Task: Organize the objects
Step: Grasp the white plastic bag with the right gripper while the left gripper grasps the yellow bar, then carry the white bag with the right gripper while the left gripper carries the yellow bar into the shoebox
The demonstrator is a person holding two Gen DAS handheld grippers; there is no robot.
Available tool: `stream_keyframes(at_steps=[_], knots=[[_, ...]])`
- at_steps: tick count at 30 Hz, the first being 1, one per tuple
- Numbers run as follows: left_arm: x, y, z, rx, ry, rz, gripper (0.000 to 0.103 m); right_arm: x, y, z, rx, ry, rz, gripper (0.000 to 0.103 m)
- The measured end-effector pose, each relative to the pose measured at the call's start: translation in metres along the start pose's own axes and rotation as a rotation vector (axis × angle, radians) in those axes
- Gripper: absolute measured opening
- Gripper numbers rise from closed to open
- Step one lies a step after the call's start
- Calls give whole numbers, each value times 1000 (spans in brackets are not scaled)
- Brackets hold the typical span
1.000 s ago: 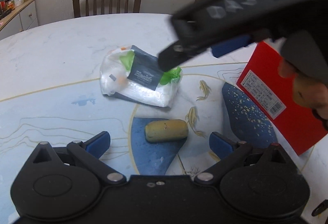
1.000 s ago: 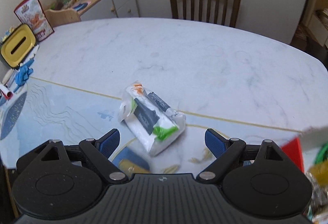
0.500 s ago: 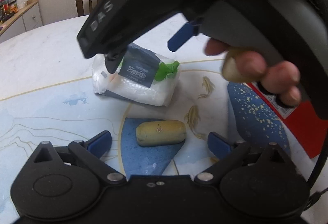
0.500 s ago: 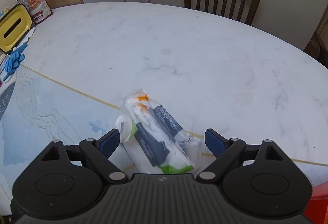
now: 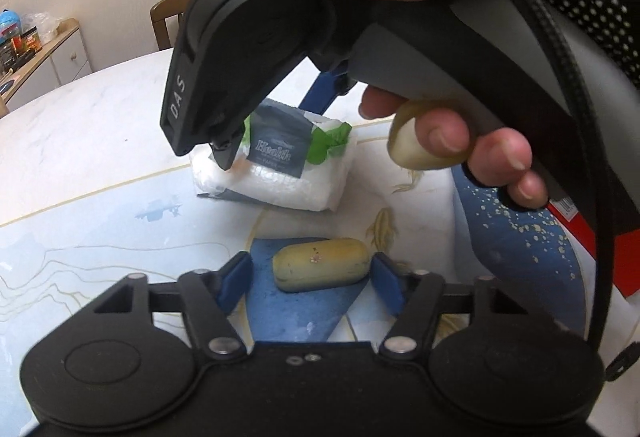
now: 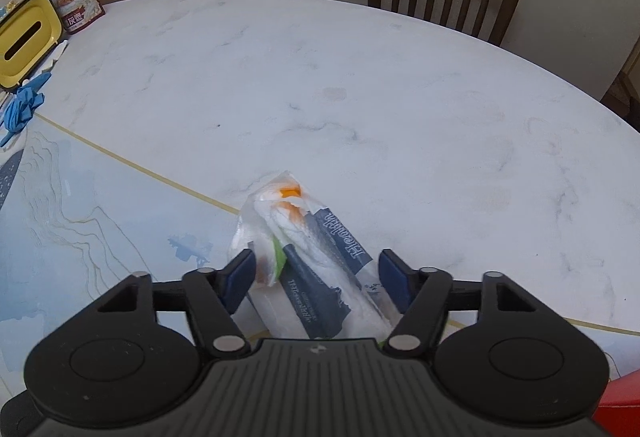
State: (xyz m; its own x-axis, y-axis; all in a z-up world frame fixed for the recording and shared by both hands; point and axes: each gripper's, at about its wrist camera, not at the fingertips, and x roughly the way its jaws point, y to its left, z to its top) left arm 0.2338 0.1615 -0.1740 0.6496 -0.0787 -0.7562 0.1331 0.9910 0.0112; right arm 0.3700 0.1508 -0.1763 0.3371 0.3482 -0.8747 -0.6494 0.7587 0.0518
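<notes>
Lying flat, the crinkled white tissue pack (image 6: 316,269) shows a dark label.

left wrist: low, facing table | right wrist: close above | shared: tissue pack (image 5: 280,165) (image 6: 316,269)

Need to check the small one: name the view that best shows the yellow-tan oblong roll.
Left wrist view: the yellow-tan oblong roll lies whole on the table between the open left hand-held gripper pads. The right wrist view does not show it.

Soft even daylight, barely any shadows, heavy fisheye bending at the edges, dark vignetted corners, pretty sharp overall.
</notes>
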Motion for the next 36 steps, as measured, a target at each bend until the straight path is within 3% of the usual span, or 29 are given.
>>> stream_keyframes(at_steps=[5, 14, 22, 36], knots=[[-4, 2, -2, 2, 1, -12, 50, -7, 3, -4, 7, -5, -13, 40], [-9, 10, -6, 8, 12, -35, 50, -33, -1, -13, 82, -20, -55, 17], [-24, 21, -14, -19, 43, -66, 50, -70, -7, -37, 171, -47, -74, 14], [-64, 14, 10, -8, -55, -95, 50, -167, -14, -94, 341, -137, -84, 14]])
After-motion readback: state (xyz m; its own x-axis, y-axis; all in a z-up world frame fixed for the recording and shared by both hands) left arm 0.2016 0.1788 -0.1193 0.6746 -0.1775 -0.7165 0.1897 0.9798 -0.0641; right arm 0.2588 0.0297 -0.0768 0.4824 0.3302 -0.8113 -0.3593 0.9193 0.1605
